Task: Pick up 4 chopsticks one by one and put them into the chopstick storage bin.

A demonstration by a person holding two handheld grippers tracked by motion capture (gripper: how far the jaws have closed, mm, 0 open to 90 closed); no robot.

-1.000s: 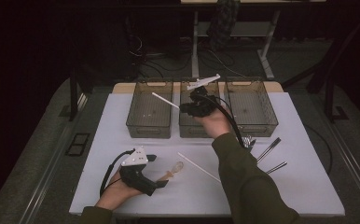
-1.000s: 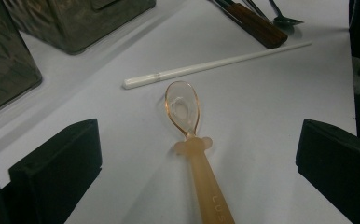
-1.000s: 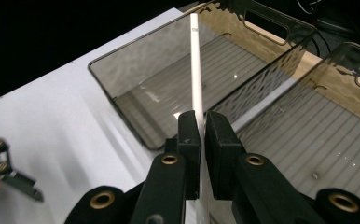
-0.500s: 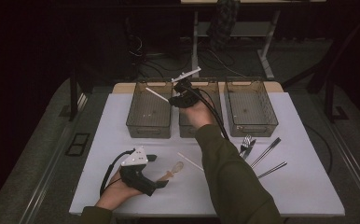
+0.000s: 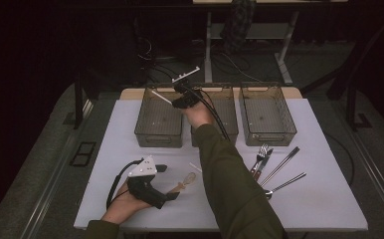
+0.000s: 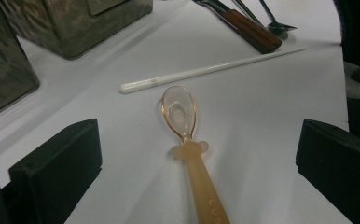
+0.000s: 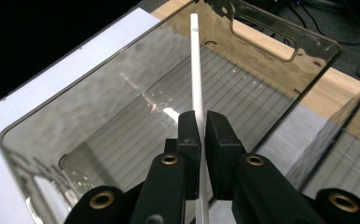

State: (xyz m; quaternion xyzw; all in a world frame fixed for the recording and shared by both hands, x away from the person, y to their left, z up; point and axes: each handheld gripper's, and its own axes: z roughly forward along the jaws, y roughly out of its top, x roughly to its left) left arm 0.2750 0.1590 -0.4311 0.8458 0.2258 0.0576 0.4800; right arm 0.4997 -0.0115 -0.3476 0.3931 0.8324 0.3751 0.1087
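Note:
My right gripper [image 5: 176, 97] [image 7: 201, 122] is shut on a white chopstick [image 5: 160, 96] [image 7: 196, 65] and holds it over the left clear bin [image 5: 160, 118] [image 7: 122, 116]. The stick points out past the jaws toward the bin's far wall. My left gripper [image 5: 172, 182] rests near the table's front edge, open, with its jaws on either side of a translucent amber spoon [image 5: 187, 180] [image 6: 187, 135] that lies flat on the white table. A second white chopstick [image 6: 206, 71] [image 5: 195, 167] lies just beyond the spoon's bowl.
Three clear bins stand in a row at the back: left, middle [image 5: 222, 122] and right [image 5: 265, 112]. A fork [image 5: 260, 155], chopsticks [image 5: 279, 164] and a metal spoon [image 5: 287, 183] lie at the right front. Wood-handled cutlery [image 6: 248, 25] shows at the left gripper view's top.
My right hand has carried the white chopstick leftward, from above the middle bin to above the left bin. The left hand and the amber spoon have stayed put.

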